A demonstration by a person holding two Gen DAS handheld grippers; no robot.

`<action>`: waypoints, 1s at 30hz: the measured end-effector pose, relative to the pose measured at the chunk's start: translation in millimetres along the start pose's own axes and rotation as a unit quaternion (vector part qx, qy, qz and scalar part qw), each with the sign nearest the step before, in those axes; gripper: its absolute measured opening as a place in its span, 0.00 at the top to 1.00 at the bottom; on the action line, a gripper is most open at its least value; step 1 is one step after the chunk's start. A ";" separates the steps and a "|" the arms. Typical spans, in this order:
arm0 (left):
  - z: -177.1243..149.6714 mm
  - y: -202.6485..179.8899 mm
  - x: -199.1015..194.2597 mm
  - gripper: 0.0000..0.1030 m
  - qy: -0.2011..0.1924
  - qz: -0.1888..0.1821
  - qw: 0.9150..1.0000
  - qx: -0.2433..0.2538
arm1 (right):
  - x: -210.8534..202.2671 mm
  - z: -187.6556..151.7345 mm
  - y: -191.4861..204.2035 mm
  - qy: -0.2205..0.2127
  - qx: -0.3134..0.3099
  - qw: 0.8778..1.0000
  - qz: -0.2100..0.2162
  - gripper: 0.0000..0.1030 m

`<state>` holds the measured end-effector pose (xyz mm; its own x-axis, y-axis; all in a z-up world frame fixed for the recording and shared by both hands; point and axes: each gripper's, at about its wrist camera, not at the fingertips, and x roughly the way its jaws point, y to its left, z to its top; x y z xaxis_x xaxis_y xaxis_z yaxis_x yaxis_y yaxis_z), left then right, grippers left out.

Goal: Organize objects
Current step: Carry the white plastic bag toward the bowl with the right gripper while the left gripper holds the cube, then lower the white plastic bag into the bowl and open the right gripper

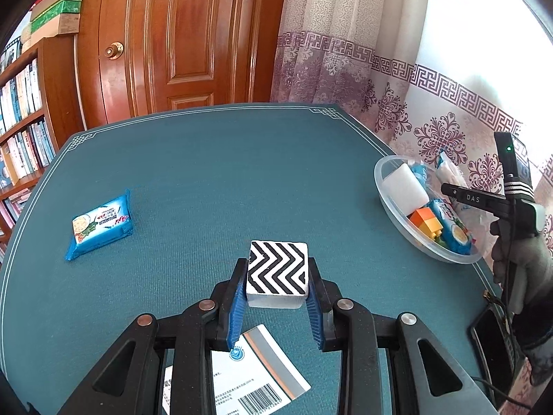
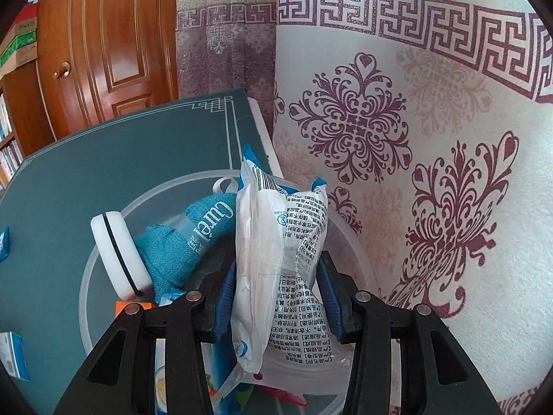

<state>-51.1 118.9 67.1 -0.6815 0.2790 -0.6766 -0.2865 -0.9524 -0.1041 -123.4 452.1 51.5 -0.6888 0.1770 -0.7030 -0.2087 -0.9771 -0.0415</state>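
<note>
My left gripper (image 1: 276, 278) is shut on a white block with a black zigzag top (image 1: 277, 271), held above the teal table mat (image 1: 214, 173). A blue snack packet (image 1: 100, 228) lies on the mat to the left. My right gripper (image 2: 278, 288) is shut on a white printed plastic packet (image 2: 276, 263), upright over the clear plastic bowl (image 2: 103, 252). In the left wrist view that bowl (image 1: 389, 204) sits at the table's right edge, with the right gripper's black body (image 1: 508, 193) and a gloved hand (image 1: 518, 266) over it.
The bowl holds a white sponge block (image 2: 119, 254), a teal cloth pouch (image 2: 179, 238), orange bricks (image 1: 427, 223) and blue packets. A white card with a barcode (image 1: 255, 377) lies under my left gripper. A curtain (image 2: 414, 138) hangs close on the right; a wooden door (image 1: 179, 34) and bookshelf (image 1: 20, 121) stand behind.
</note>
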 end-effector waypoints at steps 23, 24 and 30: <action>1.2 -15.6 1.6 0.68 0.004 -0.013 1.000 0.014 | -26.5 -3.2 5.0 -0.036 0.017 0.999 0.005 0.48; 1.4 -17.2 2.0 0.68 0.005 -0.013 1.000 0.016 | -29.6 -4.3 5.0 -0.040 0.019 0.999 0.007 0.48; 3.7 -27.6 3.7 0.68 0.006 -0.019 0.999 0.024 | -44.7 -12.6 6.2 -0.059 0.013 0.998 0.006 0.47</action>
<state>-48.2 146.6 70.2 -0.6608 0.3135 -0.6820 -0.3451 -0.9337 -0.0948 -85.2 436.7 73.7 -0.7680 0.1797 -0.6147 -0.2166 -0.9761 -0.0148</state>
